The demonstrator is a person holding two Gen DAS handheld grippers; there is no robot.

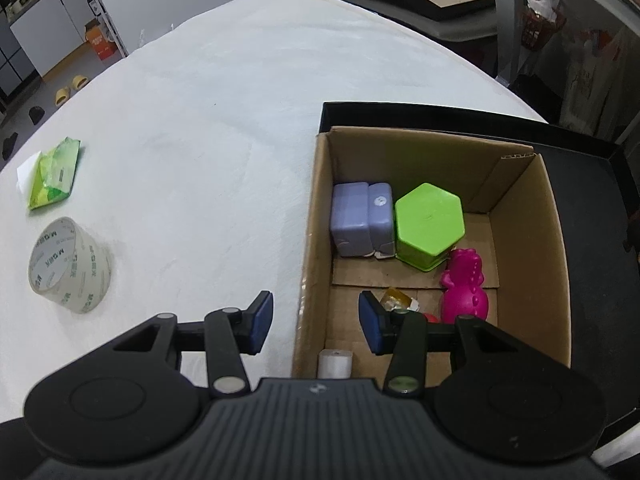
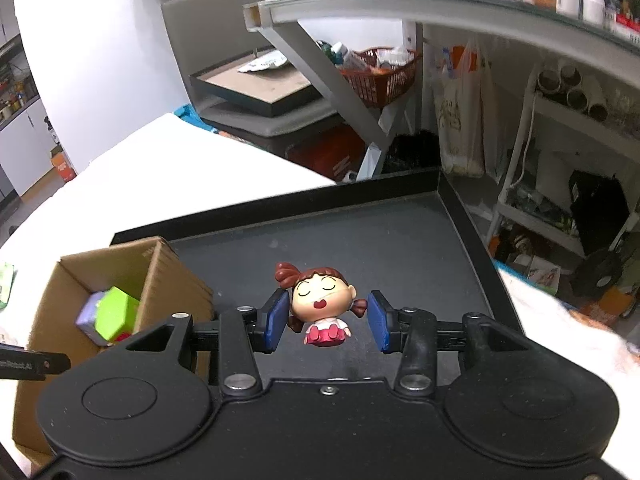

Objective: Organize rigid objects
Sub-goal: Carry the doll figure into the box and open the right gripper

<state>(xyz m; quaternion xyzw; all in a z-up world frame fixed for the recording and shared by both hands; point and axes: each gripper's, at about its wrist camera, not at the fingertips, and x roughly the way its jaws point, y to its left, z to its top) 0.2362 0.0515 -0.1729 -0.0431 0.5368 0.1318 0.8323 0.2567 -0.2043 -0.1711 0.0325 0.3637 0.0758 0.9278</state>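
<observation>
The right tongs (image 2: 328,320) stand spread on either side of the girl figurine (image 2: 323,307), which sits on the black tray (image 2: 400,240) near its middle, pads not visibly pressing it. The step looks like a pick-up: close, lift, then carry to the cardboard box (image 2: 160,276) at the tray's left edge. The left tongs (image 1: 316,324) hang spread and empty over the box's near-left wall, beside the green hexagonal container (image 1: 428,224).

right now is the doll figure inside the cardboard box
No, the doll figure sits on the black tray between the open right gripper, outside the cardboard box.
</observation>
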